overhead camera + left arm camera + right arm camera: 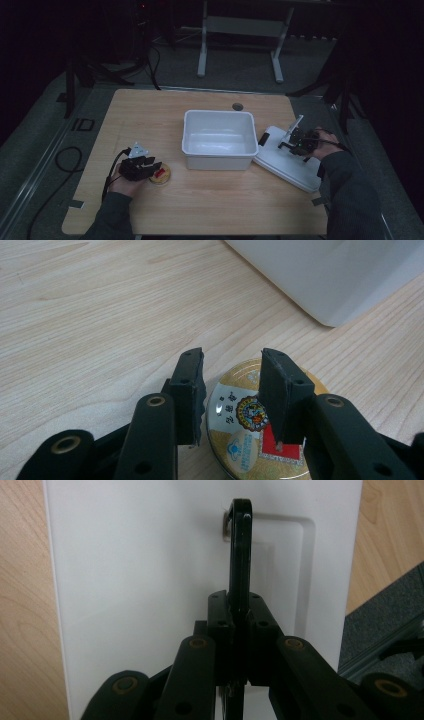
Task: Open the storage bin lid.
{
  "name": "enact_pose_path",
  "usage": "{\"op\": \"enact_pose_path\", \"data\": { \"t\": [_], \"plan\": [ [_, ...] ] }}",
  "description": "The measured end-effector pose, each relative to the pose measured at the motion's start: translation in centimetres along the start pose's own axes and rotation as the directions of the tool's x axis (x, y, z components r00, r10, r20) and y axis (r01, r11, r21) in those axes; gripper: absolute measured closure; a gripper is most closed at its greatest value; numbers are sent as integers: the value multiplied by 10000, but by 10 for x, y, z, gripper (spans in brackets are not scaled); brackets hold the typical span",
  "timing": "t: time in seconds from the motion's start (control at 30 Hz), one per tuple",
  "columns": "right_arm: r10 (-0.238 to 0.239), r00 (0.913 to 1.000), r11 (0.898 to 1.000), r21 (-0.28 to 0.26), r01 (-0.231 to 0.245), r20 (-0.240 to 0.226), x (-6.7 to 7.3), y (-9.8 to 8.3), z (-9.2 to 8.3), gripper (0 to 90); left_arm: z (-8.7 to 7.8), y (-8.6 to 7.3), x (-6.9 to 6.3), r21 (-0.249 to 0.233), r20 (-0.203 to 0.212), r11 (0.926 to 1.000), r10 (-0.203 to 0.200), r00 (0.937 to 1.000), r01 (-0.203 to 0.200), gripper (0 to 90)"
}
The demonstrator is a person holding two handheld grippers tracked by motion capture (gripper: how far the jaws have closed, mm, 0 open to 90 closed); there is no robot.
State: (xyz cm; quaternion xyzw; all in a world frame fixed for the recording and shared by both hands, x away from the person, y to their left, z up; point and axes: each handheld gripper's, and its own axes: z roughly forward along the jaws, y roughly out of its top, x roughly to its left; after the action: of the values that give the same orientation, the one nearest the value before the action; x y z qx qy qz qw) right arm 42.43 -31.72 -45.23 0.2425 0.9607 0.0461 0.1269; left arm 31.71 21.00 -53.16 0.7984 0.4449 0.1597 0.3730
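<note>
My left gripper [150, 167] lies low and nearly level over the desk [210, 205] at about 7 o'clock from the white bin [218, 137], its jaws parted and straddling the round gold tin [260, 425] without clearly pressing it. My right gripper [239, 607], at the bin's 3 o'clock, points down at the white lid [140, 580], jaws clenched on its black handle [240, 545], which stands upright from the lid's recess.

dark room, grey carpet floor [235, 65]
</note>
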Motion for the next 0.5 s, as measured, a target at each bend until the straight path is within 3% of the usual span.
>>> {"op": "enact_pose_path", "data": {
  "t": [0.5],
  "plan": [
    [-42, 9998, 10000, 62, 43, -171, 7, 3, 20, 838, -1, 0, 0, 15, -25, 10000, -11, 10000, 11, 605]
  ]
}}
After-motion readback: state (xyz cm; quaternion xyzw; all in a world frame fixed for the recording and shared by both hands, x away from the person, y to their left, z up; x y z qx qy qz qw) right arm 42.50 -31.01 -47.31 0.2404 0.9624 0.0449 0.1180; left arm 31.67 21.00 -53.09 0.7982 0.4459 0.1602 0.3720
